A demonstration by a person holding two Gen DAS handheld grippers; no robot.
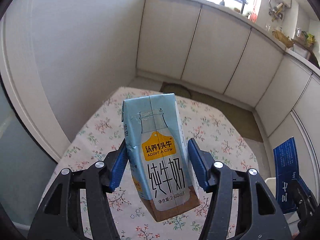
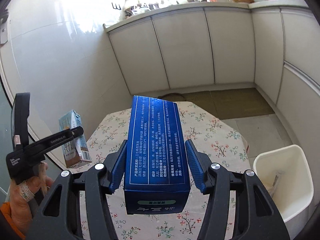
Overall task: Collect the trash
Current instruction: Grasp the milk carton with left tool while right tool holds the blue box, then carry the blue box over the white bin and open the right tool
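A light-blue milk carton (image 1: pixel 160 120) stands upright between the blue pads of my left gripper (image 1: pixel 157 141), which is shut on its sides, lifted above the floral tablecloth (image 1: pixel 220 132). My right gripper (image 2: pixel 156 141) is shut on a long dark-blue box (image 2: pixel 158 160) with white print, held lengthwise over the table. In the right wrist view the left gripper (image 2: pixel 75 134) and its milk carton (image 2: pixel 70 120) hang at the left, held by a person's hand (image 2: pixel 30 190). The blue box (image 1: pixel 286 170) also shows at the right edge of the left wrist view.
A white plastic bin (image 2: pixel 296 170) stands at the table's right edge with some pale scraps inside. White cabinets (image 2: pixel 180 50) line the far wall and the right side. A brown mat (image 2: pixel 230 102) lies on the floor beyond the table.
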